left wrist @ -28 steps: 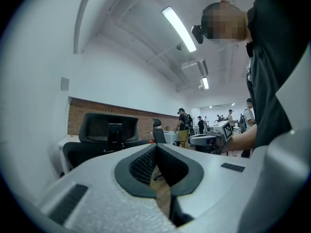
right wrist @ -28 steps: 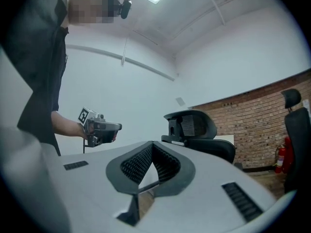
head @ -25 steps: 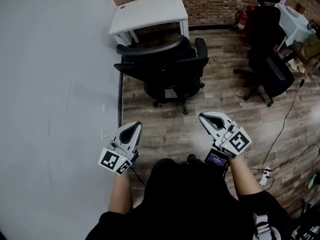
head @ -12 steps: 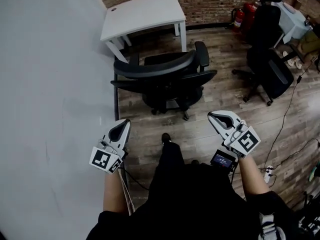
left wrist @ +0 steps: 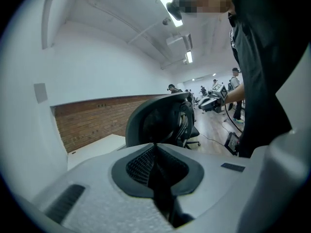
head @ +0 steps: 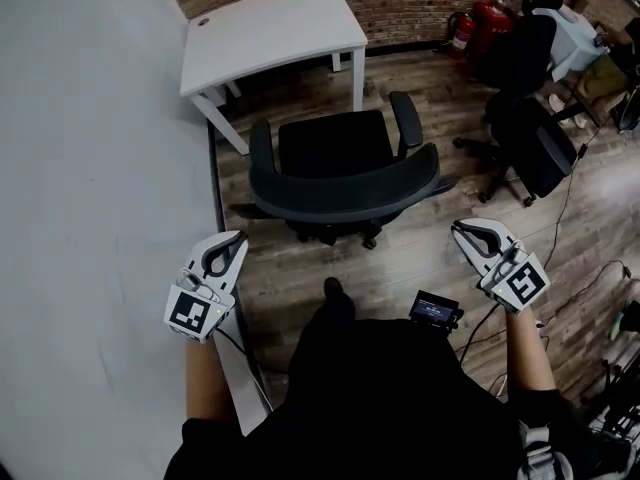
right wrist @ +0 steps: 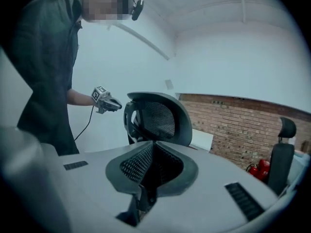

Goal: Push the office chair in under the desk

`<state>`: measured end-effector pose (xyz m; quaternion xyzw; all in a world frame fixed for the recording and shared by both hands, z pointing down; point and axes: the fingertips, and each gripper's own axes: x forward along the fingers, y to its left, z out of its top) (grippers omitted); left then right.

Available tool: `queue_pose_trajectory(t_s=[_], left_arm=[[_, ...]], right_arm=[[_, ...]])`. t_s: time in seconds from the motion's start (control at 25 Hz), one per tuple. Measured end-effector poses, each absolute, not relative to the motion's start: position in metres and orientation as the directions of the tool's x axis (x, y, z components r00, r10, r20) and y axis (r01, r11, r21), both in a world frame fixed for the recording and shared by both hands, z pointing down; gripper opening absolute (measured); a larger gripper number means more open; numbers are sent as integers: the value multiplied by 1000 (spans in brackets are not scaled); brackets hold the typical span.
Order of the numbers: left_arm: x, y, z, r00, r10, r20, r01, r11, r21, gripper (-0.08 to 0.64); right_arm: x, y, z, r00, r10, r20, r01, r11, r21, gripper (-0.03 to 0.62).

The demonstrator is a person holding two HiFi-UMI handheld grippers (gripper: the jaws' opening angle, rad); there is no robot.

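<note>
Chair [head: 340,173] is standing on the wooden floor [head: 420,268] just off the desk's front edge, not under it. Its seat is pointing at the desk [head: 270,33] and its back is facing me. The curved backrest is running side to side, roughly along that front edge, with an armrest sticking out toward the desk on each side. The desk is sitting against the grey wall [head: 90,168] at the left.

I am holding the left gripper [head: 232,243] near the backrest's left end and the right gripper [head: 465,231] near its right end. Both are clear of the chair and pointing toward it. In the left gripper view the jaws are pressing together with nothing between them, and the backrest is rising just beyond them. The right gripper view is showing the same: jaws together, empty, backrest ahead.

A second chair [head: 530,138] is standing well apart on the right.
</note>
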<state>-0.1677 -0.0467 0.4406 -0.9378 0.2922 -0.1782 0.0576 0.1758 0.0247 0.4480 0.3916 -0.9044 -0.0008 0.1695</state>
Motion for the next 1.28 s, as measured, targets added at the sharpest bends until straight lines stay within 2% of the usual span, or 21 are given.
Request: queue_pose_trajectory(t_s=[0.12,0.2,0.32,0.44,0.64,0.92,1.28], left_arm=[[-170,-73,450,790,-501,353,-441,-865,-240,17],[-171,-88,457,810,-450,376,-366,-889,-276,25],[-167,-101,470,816,-378,437,-268,-918,-294,99],[-163,-103,481,826,-294,481,-181,-946,-269,138],[-162,-107,505,787,-159,597,-23,-973,-229,197],[-161,-109,538,639,-61,767,101,-981,-163,216],[-157,-108,561,511,-75,856,128,-978,-162,216]], right_arm=[[176,4,447,-612,-705,358,-694,696,185,34],[172,-9,449,-607,-692,391,-675,708,208,119],[168,-20,458,-600,-659,454,-633,738,233,144],[164,-25,470,-606,-604,518,-558,786,265,179],[163,-41,481,-613,-539,578,-488,833,260,208],[192,-69,488,-580,-478,660,-378,875,302,222],[209,-67,530,-492,-299,818,-130,954,270,206]])
